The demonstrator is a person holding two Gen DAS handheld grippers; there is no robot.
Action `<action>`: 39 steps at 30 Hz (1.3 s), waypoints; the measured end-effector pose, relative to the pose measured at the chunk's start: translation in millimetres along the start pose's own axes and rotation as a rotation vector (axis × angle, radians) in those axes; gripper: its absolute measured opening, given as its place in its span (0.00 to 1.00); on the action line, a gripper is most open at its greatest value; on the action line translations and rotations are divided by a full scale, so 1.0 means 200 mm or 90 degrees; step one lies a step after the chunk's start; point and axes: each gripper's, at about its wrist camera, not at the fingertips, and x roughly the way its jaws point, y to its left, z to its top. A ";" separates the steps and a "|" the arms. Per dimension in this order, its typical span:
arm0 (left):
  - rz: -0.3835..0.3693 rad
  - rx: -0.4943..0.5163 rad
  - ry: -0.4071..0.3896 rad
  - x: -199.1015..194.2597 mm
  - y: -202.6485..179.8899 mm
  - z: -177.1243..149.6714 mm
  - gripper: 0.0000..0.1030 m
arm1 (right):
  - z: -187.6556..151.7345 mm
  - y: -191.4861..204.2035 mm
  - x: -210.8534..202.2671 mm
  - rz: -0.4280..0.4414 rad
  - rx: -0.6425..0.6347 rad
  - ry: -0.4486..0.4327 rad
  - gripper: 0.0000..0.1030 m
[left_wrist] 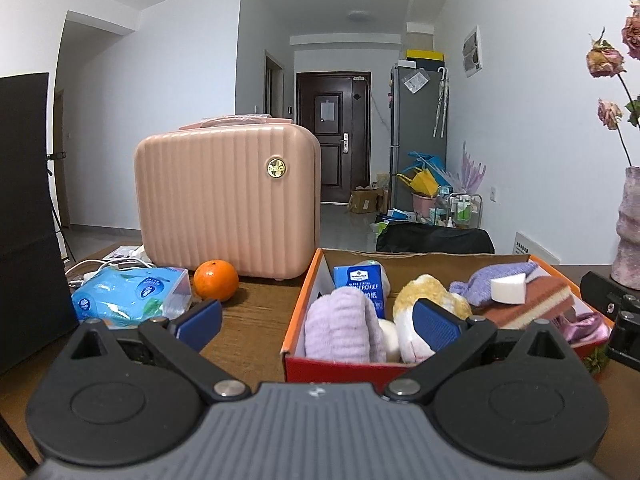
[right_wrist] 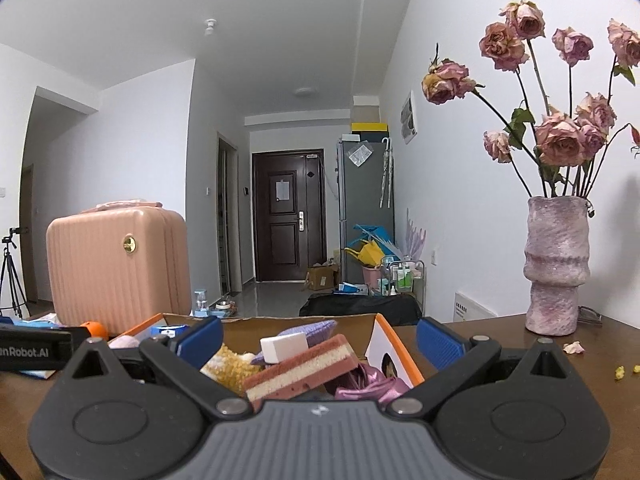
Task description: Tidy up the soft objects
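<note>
An orange-rimmed cardboard box (left_wrist: pixel 304 292) sits on the wooden table and holds soft things: a lilac towel (left_wrist: pixel 340 328), a yellow-white plush (left_wrist: pixel 424 304), a purple knit cloth (left_wrist: pixel 496 280), a white sponge block (left_wrist: pixel 508 290), a pink layered sponge (left_wrist: pixel 528 304) and a blue handkerchief pack (left_wrist: pixel 360 284). My left gripper (left_wrist: pixel 318 326) is open and empty at the box's near left corner. My right gripper (right_wrist: pixel 320 342) is open and empty over the box's near right side, above the layered sponge (right_wrist: pixel 300 372), the white block (right_wrist: pixel 284 346) and a shiny pink cloth (right_wrist: pixel 368 384).
A pink hard suitcase (left_wrist: pixel 228 200) stands behind the box's left side, with an orange (left_wrist: pixel 216 280) and a blue tissue pack (left_wrist: pixel 128 292) in front of it. A pink vase of dried roses (right_wrist: pixel 556 264) stands at the right. White cables (left_wrist: pixel 108 268) lie at the far left.
</note>
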 end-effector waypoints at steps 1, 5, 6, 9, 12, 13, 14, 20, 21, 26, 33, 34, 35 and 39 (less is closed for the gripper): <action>-0.002 0.001 0.000 -0.02 0.00 -0.01 1.00 | 0.00 0.00 -0.02 0.001 -0.001 0.000 1.00; -0.011 0.007 -0.002 -0.10 0.00 -0.03 1.00 | -0.01 -0.01 -0.10 0.004 -0.004 0.000 1.00; -0.013 0.009 -0.004 -0.12 0.01 -0.04 1.00 | -0.01 -0.01 -0.13 0.005 -0.005 0.000 1.00; -0.020 0.015 -0.009 -0.19 0.01 -0.05 1.00 | -0.02 -0.01 -0.19 0.009 -0.010 0.000 1.00; -0.027 0.015 -0.013 -0.26 0.02 -0.07 1.00 | -0.02 -0.01 -0.26 0.014 -0.015 0.000 1.00; -0.030 0.015 -0.013 -0.29 0.03 -0.08 1.00 | -0.03 -0.01 -0.28 0.017 -0.018 0.000 1.00; -0.034 0.016 -0.014 -0.31 0.04 -0.09 1.00 | -0.03 0.00 -0.31 0.019 -0.020 0.000 1.00; -0.061 0.024 -0.022 -0.48 0.07 -0.14 1.00 | -0.04 0.00 -0.46 0.034 -0.025 0.002 1.00; -0.066 0.025 -0.024 -0.50 0.08 -0.15 1.00 | -0.05 0.00 -0.49 0.036 -0.026 0.001 1.00; -0.087 0.026 -0.034 -0.63 0.10 -0.18 1.00 | -0.06 0.02 -0.62 0.047 -0.031 0.001 1.00; -0.104 0.040 -0.049 -0.80 0.14 -0.25 1.00 | -0.09 0.07 -0.83 0.054 -0.058 -0.006 1.00; -0.106 0.044 -0.050 -0.82 0.15 -0.26 1.00 | -0.10 0.07 -0.85 0.053 -0.062 -0.008 1.00; -0.106 0.047 -0.052 -0.84 0.15 -0.27 1.00 | -0.10 0.08 -0.88 0.052 -0.066 -0.009 1.00; -0.103 0.056 -0.054 -0.89 0.16 -0.32 1.00 | -0.13 0.08 -0.94 0.050 -0.071 0.002 1.00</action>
